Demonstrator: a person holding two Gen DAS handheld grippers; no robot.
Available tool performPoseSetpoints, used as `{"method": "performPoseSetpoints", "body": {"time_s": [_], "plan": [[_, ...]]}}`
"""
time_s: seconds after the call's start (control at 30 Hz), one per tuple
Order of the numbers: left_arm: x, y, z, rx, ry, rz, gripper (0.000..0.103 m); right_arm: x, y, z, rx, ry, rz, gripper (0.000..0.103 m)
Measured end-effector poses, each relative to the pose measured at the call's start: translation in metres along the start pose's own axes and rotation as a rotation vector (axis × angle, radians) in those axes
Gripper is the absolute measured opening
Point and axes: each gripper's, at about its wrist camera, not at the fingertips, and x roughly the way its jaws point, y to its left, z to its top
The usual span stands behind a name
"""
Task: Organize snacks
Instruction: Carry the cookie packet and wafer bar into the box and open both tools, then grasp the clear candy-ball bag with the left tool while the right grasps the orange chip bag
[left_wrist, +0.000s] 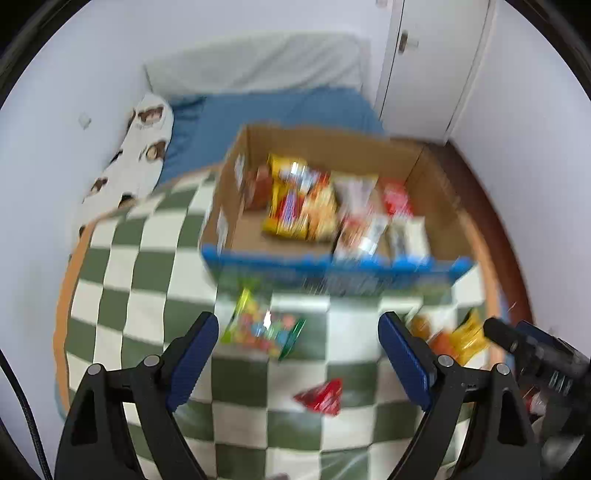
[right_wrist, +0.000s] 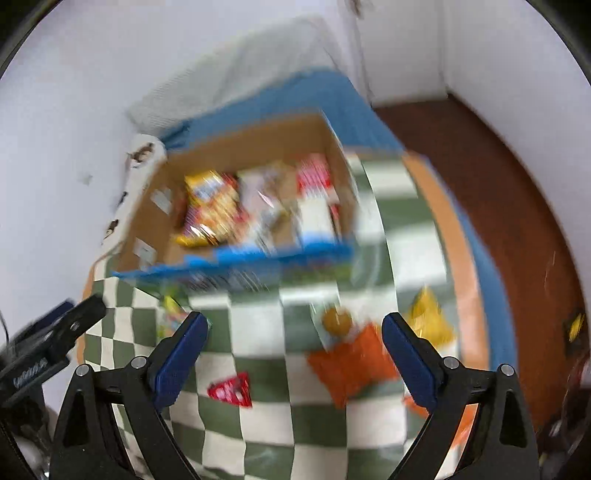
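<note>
A cardboard box (left_wrist: 432, 192) with a blue front edge sits on a green-and-white checked blanket (left_wrist: 147, 266) and holds several snack packs (left_wrist: 303, 203). It also shows in the right wrist view (right_wrist: 236, 147). Loose on the blanket lie a clear bag of coloured sweets (left_wrist: 262, 328), a small red pack (left_wrist: 323, 397) and orange and yellow packs (left_wrist: 458, 336). My left gripper (left_wrist: 299, 332) is open and empty above the sweets bag. My right gripper (right_wrist: 295, 332) is open and empty above the orange pack (right_wrist: 351, 365), the yellow pack (right_wrist: 428, 321) and the red pack (right_wrist: 231, 391). Both views are motion-blurred.
The blanket lies on a bed with a blue sheet (left_wrist: 277, 107), a patterned pillow (left_wrist: 136, 151) and a white pillow (left_wrist: 255, 62) by the wall. Brown floor (right_wrist: 498, 206) runs along the bed's right side. White cupboard doors (left_wrist: 432, 55) stand behind.
</note>
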Motion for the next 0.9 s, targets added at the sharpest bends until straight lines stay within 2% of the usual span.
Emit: {"method": "performPoseSetpoints", "body": {"time_s": [0.17, 0.2, 0.3, 0.4, 0.47, 0.53, 0.67, 0.73, 0.8, 0.9], "plan": [[0.057, -0.008, -0.041, 0.091, 0.168, 0.04, 0.089, 0.08, -0.061, -0.035, 0.231, 0.187, 0.012, 0.094], [0.066, -0.009, -0.049, 0.099, 0.195, 0.05, 0.089, 0.093, -0.068, -0.041, 0.257, 0.206, 0.004, 0.091], [0.087, -0.003, -0.069, 0.083, 0.26, 0.068, 0.089, 0.125, -0.082, -0.053, 0.321, 0.247, -0.03, 0.09], [0.099, 0.015, -0.075, 0.03, 0.289, 0.092, 0.089, 0.144, -0.088, -0.056, 0.353, 0.242, -0.063, 0.09], [0.103, 0.029, -0.073, -0.004, 0.301, 0.086, 0.089, 0.152, -0.083, -0.057, 0.314, 0.231, -0.083, 0.079], [0.107, 0.043, -0.069, -0.028, 0.319, 0.066, 0.089, 0.159, -0.067, -0.058, 0.2, 0.233, -0.124, 0.069], [0.111, 0.053, -0.059, 0.012, 0.315, 0.092, 0.089, 0.163, -0.028, -0.074, -0.054, 0.267, -0.123, 0.063], [0.12, 0.052, -0.051, 0.027, 0.351, 0.077, 0.089, 0.162, -0.012, -0.085, -0.154, 0.305, -0.092, 0.062], [0.129, 0.059, -0.045, -0.063, 0.396, 0.034, 0.089, 0.16, -0.009, -0.091, -0.155, 0.324, -0.084, 0.063], [0.144, 0.073, -0.035, -0.281, 0.425, -0.048, 0.089, 0.159, -0.015, -0.093, -0.086, 0.312, -0.07, 0.065]]}}
